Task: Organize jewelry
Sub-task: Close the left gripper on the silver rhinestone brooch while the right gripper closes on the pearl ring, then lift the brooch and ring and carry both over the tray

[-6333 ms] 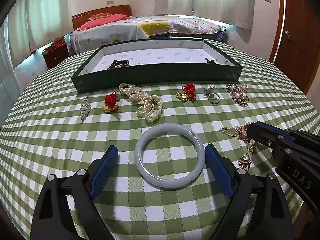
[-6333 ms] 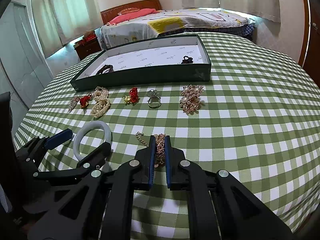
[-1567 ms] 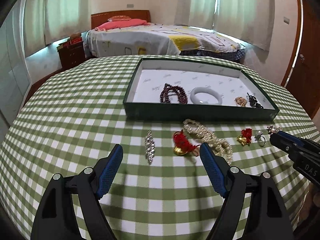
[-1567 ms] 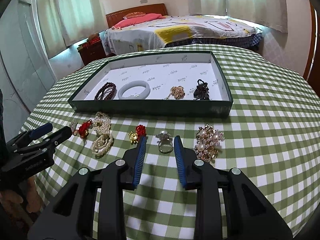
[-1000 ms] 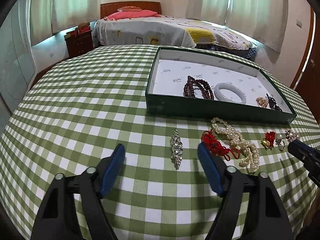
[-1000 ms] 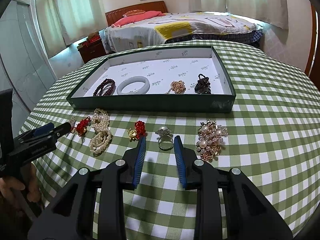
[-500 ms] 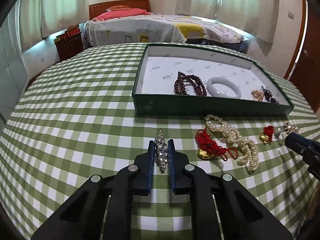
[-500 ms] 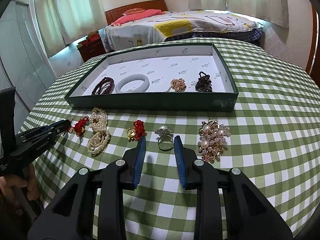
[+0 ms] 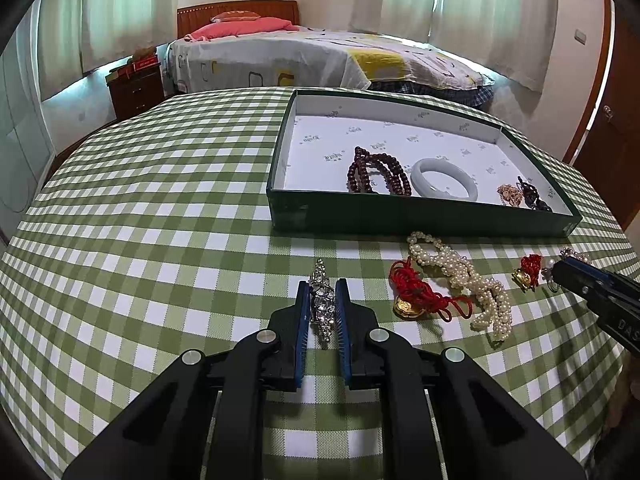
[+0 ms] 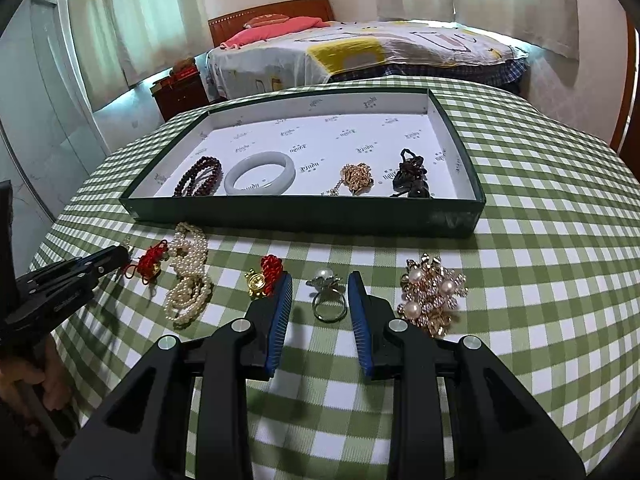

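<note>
My left gripper [image 9: 322,286] is shut on a long rhinestone brooch [image 9: 323,302] that lies on the green checked tablecloth. My right gripper [image 10: 320,280] is open, its jaws on either side of a pearl ring [image 10: 328,294] on the cloth. The green tray [image 10: 304,212] holds a dark bead bracelet [image 10: 200,176], a pale jade bangle [image 10: 260,173], a gold chain [image 10: 356,176] and a black piece [image 10: 412,174]. On the cloth lie a red knot charm [image 9: 416,294], a pearl necklace [image 9: 460,276], a small red and gold charm [image 10: 264,276] and a pearl cluster brooch [image 10: 432,294].
The round table's edge curves close on the left and right. A bed [image 9: 304,56] and a dark nightstand [image 9: 136,84] stand beyond the table. A hand [image 10: 24,380] holds the left gripper at the lower left of the right wrist view.
The left gripper came down over the rhinestone brooch and shut on it about half a second ago and still holds it. The right gripper stays open around the ring.
</note>
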`<state>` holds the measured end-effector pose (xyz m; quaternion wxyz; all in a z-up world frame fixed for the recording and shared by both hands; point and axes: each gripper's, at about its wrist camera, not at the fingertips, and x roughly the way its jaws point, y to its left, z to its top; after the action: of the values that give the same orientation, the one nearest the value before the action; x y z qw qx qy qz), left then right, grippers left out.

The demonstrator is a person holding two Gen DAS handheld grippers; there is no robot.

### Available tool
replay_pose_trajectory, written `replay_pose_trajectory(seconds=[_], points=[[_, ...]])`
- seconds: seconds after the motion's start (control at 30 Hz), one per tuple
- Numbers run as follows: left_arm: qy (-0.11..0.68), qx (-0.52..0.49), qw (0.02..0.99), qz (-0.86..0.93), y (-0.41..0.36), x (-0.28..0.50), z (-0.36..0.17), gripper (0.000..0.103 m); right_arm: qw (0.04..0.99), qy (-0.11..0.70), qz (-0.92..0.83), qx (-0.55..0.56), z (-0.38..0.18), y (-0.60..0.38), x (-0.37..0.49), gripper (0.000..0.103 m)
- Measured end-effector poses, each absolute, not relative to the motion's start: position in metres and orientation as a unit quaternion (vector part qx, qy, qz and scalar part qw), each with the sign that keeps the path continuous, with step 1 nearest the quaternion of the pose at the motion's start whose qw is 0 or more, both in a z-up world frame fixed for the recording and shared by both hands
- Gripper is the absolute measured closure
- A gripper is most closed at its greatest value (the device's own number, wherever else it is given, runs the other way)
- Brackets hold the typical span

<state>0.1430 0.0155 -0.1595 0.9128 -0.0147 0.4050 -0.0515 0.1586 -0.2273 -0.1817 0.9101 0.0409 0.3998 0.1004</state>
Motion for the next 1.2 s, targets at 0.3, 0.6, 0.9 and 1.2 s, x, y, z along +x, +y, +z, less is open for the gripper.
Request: replay_pose_trajectory(seconds=[0.3,0.6,0.9,1.2], points=[[0.404,-0.015,0.913,-0.052,0.015,0.142,-0.159,0.089,0.907,0.407,0.100,0.031,-0.189,-0.225,0.160,0.084],[0.401,-0.015,0.915,-0.051,0.016,0.140,-0.157,0.089,0.911,0.398,0.101,0.036,-0.185,-0.227,0.156,0.085],[0.386,-0.015,0.921,-0.053,0.018,0.135,-0.143,0.089,0.917,0.383,0.105,0.041,-0.170,-0.228,0.148,0.085],[0.365,-0.021,0.929,-0.063,0.013,0.136,-0.118,0.089,0.924,0.361,0.111,0.050,-0.147,-0.231,0.147,0.085]])
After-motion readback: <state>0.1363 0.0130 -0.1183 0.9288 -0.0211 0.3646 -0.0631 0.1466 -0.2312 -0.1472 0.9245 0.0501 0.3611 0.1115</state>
